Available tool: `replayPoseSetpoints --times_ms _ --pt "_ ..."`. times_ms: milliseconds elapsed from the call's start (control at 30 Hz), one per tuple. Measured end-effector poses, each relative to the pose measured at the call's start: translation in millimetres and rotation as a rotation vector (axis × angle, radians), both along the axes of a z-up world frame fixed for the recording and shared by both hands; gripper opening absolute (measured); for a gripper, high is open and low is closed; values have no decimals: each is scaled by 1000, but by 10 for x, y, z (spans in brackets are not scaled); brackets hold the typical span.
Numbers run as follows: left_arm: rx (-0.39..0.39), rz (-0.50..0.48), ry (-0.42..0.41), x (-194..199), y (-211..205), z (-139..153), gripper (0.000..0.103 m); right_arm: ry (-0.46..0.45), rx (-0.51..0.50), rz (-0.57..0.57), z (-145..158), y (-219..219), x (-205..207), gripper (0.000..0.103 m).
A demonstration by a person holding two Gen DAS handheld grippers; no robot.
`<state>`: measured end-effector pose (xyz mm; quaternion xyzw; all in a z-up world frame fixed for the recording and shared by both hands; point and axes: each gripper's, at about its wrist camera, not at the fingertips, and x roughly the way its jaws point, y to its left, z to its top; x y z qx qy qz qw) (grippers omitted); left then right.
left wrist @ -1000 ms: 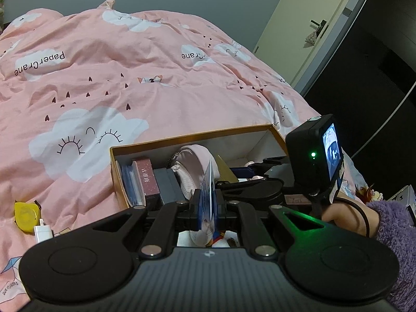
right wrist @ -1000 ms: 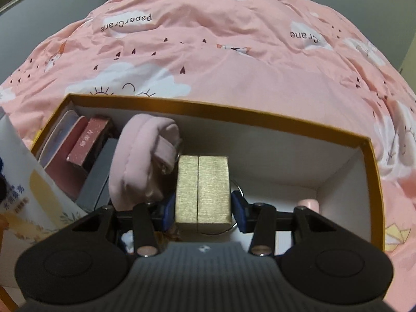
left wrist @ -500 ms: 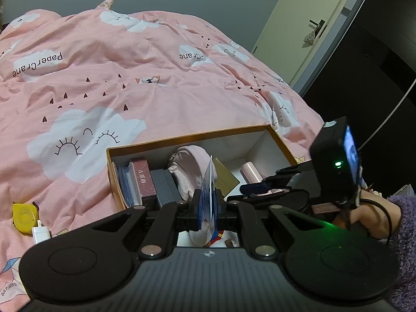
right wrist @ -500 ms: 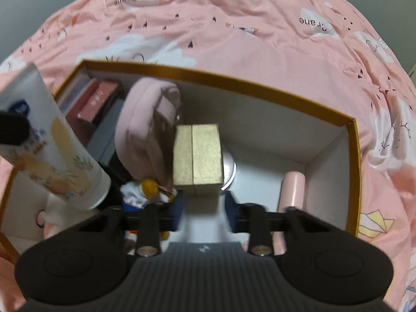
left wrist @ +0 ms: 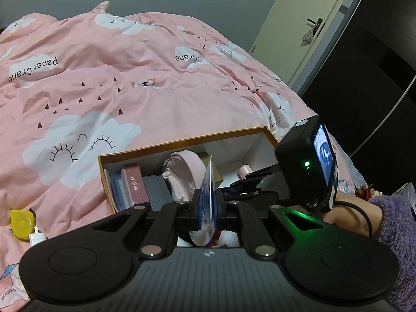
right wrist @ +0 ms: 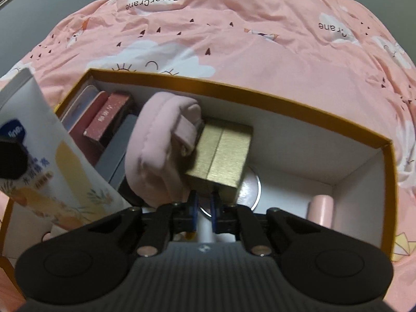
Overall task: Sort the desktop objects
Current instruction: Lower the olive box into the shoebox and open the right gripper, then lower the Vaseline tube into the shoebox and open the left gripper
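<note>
Left wrist view: left tool (left wrist: 208, 208) angled down over orange-rimmed box (left wrist: 182, 145) on pink duvet (left wrist: 130, 78), clamped on cream tube (left wrist: 206, 195); right wrist view: right tool (right wrist: 204, 205) pitched steeply into box (right wrist: 260, 98), jaws just closed together, empty, gold case (right wrist: 221, 156) resting inside beside pink pouch (right wrist: 158, 143)

— What's the left gripper (left wrist: 206, 209) got, low in the middle of the frame?
— A flat tube (left wrist: 207, 195), pinched edge-on, above the orange-rimmed box (left wrist: 182, 142) on the pink duvet (left wrist: 130, 78).
— And at right?
— The right gripper (left wrist: 249, 182), over the box; a purple sleeve (left wrist: 390, 215) behind it.
</note>
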<state>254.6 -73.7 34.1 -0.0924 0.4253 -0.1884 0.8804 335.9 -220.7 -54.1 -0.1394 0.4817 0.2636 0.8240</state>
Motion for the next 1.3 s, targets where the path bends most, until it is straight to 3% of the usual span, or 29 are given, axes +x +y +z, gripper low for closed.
replayPoseSetpoints --times_ms 467,667,1000,1300 --pt "5 -55 -1 386 -549 -50 8 -80 -117 -24 411 -507 -328 10" --pt "33 -24 12 705 -848 -177 8 -63 -128 -21 352 -606 -288 10" --pt "132 40 48 1031 -1046 -419 8 -31 -56 -31 166 -629 49 10" --pt "34 67 139 1217 -1095 -599 8 -9 -59 -43 90 -655 135 10"
